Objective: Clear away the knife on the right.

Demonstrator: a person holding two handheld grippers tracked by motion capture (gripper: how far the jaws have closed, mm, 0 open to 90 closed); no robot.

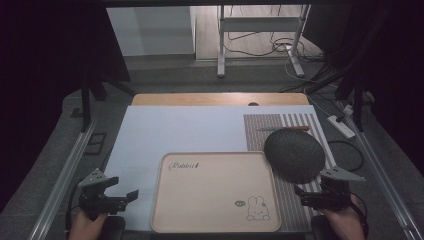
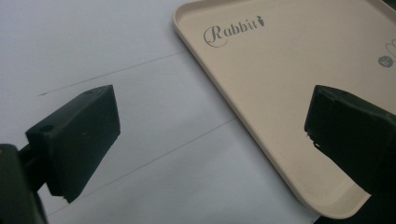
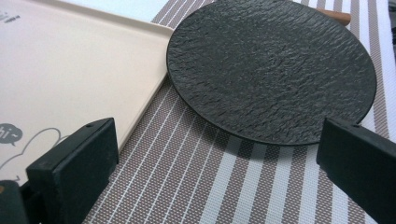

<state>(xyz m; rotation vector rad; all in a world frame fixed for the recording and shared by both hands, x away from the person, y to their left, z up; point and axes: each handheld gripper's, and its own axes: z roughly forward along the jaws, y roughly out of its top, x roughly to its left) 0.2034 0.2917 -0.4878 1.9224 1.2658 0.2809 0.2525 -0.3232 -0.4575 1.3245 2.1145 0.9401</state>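
So here's the setup rn: I've got my left gripper [image 1: 121, 196] parked at the near left corner of the table, jaws spread wide w/ nothing between them, hovering over the pale blue mat [image 1: 190, 132] just beside the left edge of the tray [image 1: 165, 200]. Right gripper [image 1: 310, 196] is at the near right, also wide open and holding nothing, sitting over the striped placemat [image 1: 285, 200] and pointing toward the black plate [image 1: 294, 154]. Containers-wise: the tray is a beige rectangular one w/ "Rabbit" lettering top left and a lil bunny drawing bottom right, lying flat in the middle-front of the table, and there's nothing in it, bare surface all over. The plate is round, dark, kinda slate-textured, and also has nothing on it. It sits on the placemat just right of the tray's far right corner; in the right gripper view its rim [image 3: 187, 93] comes right up to the tray edge [image 3: 154, 88], tho I can't tell if they actually touch or it just overlaps a bit. Behind the plate there's a thin utensil w/ a brownish handle [image 1: 300, 128] lying on the placemat; can't make out which kind tbh. Plate is near my right jaws but not between them.
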